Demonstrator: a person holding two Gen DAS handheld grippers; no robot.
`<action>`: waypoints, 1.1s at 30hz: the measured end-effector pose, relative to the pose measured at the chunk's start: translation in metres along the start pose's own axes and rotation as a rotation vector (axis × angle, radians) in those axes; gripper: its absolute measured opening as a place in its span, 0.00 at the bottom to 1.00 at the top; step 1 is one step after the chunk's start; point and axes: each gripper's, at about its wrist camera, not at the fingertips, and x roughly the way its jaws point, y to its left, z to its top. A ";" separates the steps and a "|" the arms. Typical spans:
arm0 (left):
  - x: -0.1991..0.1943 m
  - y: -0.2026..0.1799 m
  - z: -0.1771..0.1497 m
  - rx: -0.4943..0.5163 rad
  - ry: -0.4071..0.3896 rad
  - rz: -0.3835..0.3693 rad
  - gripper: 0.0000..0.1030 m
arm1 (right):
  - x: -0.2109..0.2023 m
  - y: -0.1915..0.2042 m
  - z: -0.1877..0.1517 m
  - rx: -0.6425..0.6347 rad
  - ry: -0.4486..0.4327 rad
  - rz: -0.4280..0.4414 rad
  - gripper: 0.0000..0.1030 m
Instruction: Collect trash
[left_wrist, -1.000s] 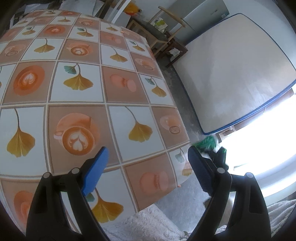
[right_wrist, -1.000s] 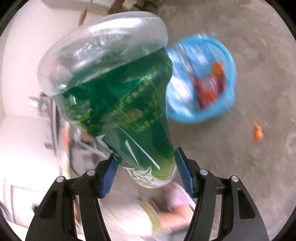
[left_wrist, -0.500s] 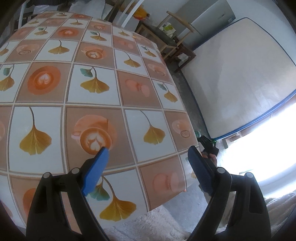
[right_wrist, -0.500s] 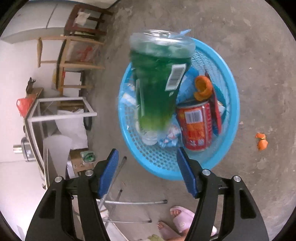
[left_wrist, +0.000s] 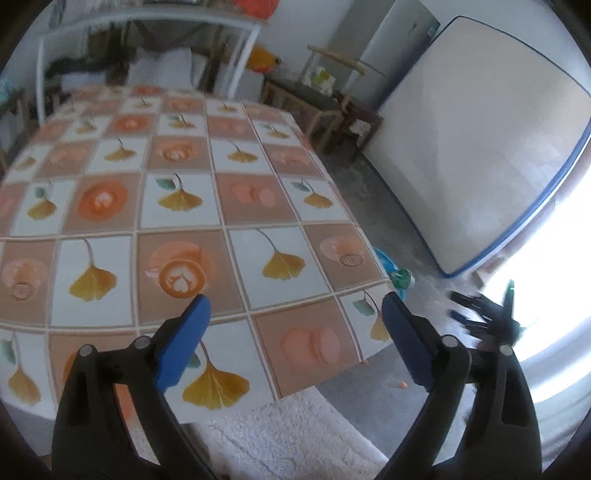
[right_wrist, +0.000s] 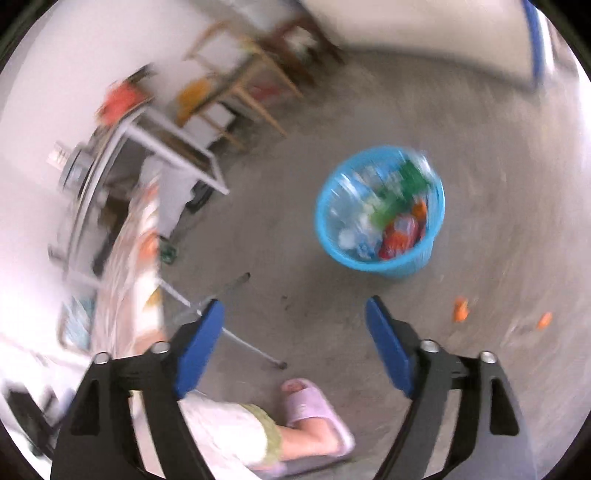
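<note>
Tablecloth (left_wrist: 184, 206) only leftward; rightward, full blue basket (right_wrist: 388, 264), slippered foot (right_wrist: 314, 410).

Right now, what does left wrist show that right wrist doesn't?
Left wrist only: the tablecloth top, bare of trash, the mattress against the wall, the open left gripper.

Right wrist only: the basket's inside, with a red can and green bottle, orange scraps on the floor, a slipper, the empty right gripper, its jaws just opened.

Both: the blue basket and grey floor.

Blue basket (right_wrist: 391, 264), green bottle (right_wrist: 408, 177), orange-and-white ginkgo-leaf checked tablecloth (left_wrist: 184, 206), grey floor (right_wrist: 480, 184)
</note>
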 end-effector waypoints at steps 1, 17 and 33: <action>-0.004 -0.004 -0.002 0.004 -0.022 0.027 0.90 | -0.010 0.017 -0.005 -0.056 -0.025 -0.015 0.84; -0.024 -0.073 -0.025 0.071 -0.106 0.240 0.92 | -0.109 0.186 -0.104 -0.411 -0.296 -0.120 0.94; -0.022 -0.091 -0.032 0.120 -0.099 0.379 0.92 | -0.118 0.176 -0.125 -0.298 -0.388 -0.320 0.94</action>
